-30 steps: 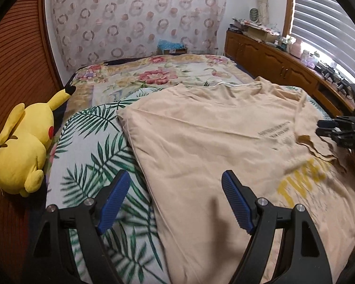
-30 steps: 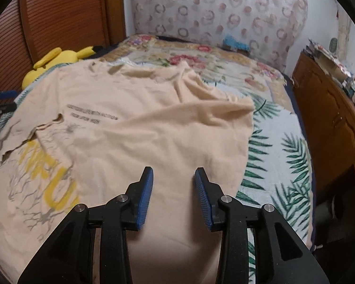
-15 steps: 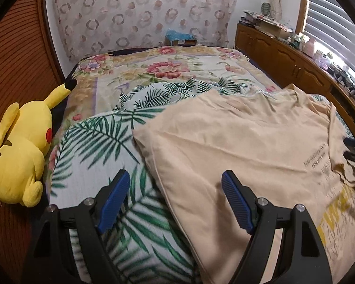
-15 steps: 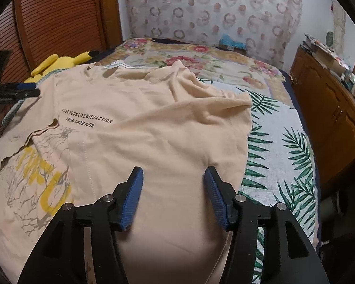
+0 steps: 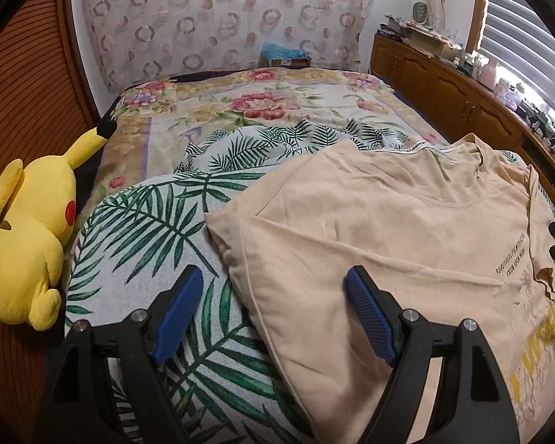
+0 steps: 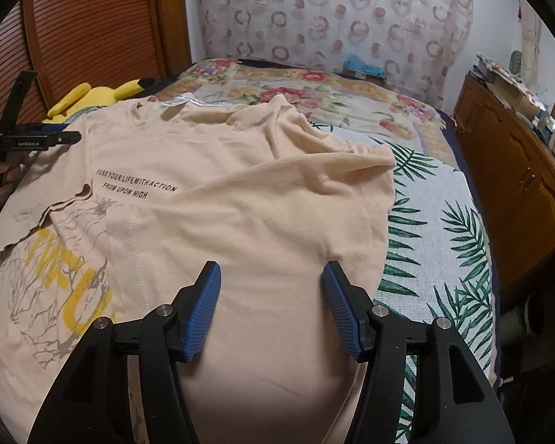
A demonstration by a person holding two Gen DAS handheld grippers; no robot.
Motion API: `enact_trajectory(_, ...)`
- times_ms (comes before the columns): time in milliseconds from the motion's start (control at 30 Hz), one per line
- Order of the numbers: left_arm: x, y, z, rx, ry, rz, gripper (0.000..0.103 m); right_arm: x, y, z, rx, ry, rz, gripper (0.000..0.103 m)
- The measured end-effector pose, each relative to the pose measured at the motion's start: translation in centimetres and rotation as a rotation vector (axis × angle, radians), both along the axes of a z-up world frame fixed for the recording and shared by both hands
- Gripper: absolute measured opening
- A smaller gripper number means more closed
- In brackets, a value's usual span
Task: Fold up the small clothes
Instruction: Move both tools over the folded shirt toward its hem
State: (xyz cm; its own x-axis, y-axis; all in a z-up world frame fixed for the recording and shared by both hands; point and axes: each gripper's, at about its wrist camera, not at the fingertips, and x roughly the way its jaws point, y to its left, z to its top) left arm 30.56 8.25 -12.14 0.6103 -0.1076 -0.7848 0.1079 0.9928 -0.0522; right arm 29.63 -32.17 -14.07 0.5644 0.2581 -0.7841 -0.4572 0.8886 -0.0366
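A beige T-shirt (image 5: 388, 244) with black text and a yellow print lies spread on the bed, both side parts folded in over the front. It also shows in the right wrist view (image 6: 248, 214). My left gripper (image 5: 273, 314) is open and empty, hovering over the shirt's left folded edge. My right gripper (image 6: 272, 310) is open and empty above the shirt's right side. The left gripper also shows at the left edge of the right wrist view (image 6: 37, 140).
The bed has a palm-leaf cover (image 5: 148, 229) and a floral blanket (image 5: 262, 103) behind. A yellow plush toy (image 5: 26, 236) lies at the bed's left edge. A wooden cabinet (image 6: 518, 170) with clutter runs along the right side. A slatted wooden wall (image 6: 92, 29) is at the left.
Both grippers have drawn back from the shirt and the right gripper has opened wider. The left view has swung left, showing more of the bed cover.
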Motion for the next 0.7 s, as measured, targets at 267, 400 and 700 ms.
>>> enact_trajectory(267, 0.1, -0.2, -0.1, 0.001, 0.000, 0.000, 0.081, 1.8, -1.9, 2.3, 0.012, -0.033, -0.041, 0.059)
enact_trajectory(400, 0.2, -0.2, -0.1, 0.001, 0.000, 0.000, 0.081, 5.1, -3.8, 2.0, -0.013, -0.019, -0.092, 0.059)
enact_trajectory(700, 0.2, -0.2, -0.1, 0.004, -0.001, -0.008, 0.081, 10.0, -3.8, 0.6, 0.013, 0.035, -0.054, 0.057)
